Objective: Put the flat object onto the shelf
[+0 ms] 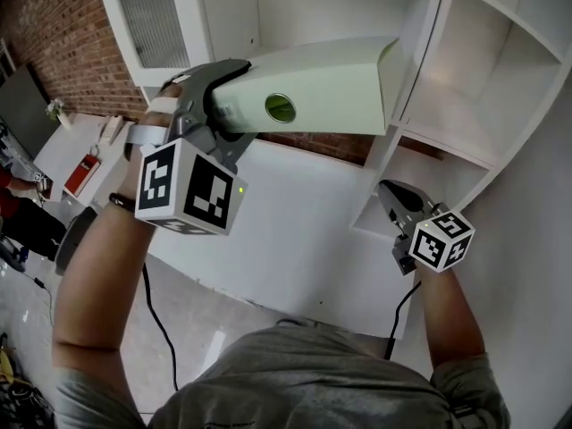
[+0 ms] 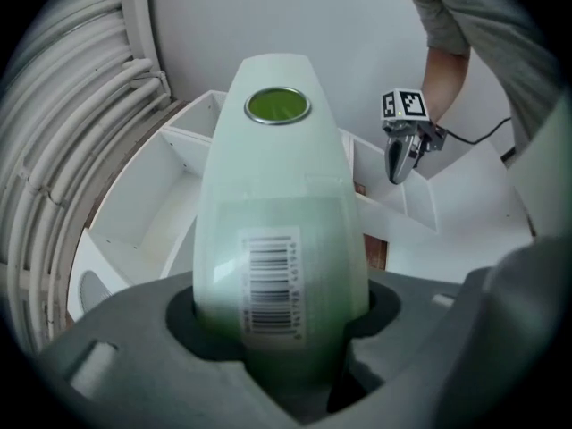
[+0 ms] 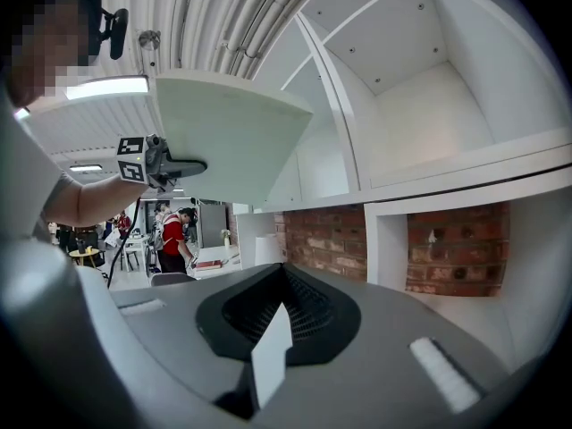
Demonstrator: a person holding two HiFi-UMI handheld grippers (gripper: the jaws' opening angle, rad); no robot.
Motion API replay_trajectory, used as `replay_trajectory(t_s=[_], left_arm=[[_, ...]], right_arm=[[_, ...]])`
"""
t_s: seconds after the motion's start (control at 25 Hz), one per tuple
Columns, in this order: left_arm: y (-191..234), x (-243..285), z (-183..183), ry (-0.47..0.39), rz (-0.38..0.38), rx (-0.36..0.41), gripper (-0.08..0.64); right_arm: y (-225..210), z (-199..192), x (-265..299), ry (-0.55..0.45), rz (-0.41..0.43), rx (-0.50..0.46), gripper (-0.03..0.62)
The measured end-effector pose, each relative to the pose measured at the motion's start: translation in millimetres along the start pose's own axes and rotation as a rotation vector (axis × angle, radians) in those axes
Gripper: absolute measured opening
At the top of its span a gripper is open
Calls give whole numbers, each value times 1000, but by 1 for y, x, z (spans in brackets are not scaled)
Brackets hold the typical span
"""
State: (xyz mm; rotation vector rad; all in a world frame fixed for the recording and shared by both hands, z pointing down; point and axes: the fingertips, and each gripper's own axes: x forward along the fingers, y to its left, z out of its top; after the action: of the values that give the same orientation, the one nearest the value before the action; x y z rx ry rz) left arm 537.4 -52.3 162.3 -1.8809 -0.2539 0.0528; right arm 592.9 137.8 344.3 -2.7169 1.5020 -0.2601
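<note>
Left gripper view alone shows a barcode [image 2: 272, 284] on the binder [image 2: 279, 177] the left gripper [image 2: 281, 324] clamps.

A red brick wall [image 1: 54, 34] runs along the left of the room. In front of it is a white cabinet door [image 1: 152, 12] with a ribbed glass pane. Lower down, a white counter [image 1: 63, 155] carries a flat red item [image 1: 82, 172], a white handset-like thing [image 1: 109, 130] and a small plant [image 1: 56, 110]. A dark chair [image 1: 76, 231] stands just beside the counter on a pale floor [image 1: 116, 329]. Overhead, a bundle of white pipes [image 3: 223, 12] crosses the ceiling near a long lit lamp [image 3: 107, 86]. Far back, a person in a red top [image 3: 170, 238] stands at a table.
</note>
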Motion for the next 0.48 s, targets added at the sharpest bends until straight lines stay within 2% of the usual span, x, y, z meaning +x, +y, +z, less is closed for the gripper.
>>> replay_trajectory(t_s=[0.12,0.48], left_arm=[[-9,16,-5,38,-26,90,276],[-42,67,-26,113,-83,300,276]], right_arm=[[2,-1,1,1,-3,4,9],[-1,-10,1,11,-15,13,11]])
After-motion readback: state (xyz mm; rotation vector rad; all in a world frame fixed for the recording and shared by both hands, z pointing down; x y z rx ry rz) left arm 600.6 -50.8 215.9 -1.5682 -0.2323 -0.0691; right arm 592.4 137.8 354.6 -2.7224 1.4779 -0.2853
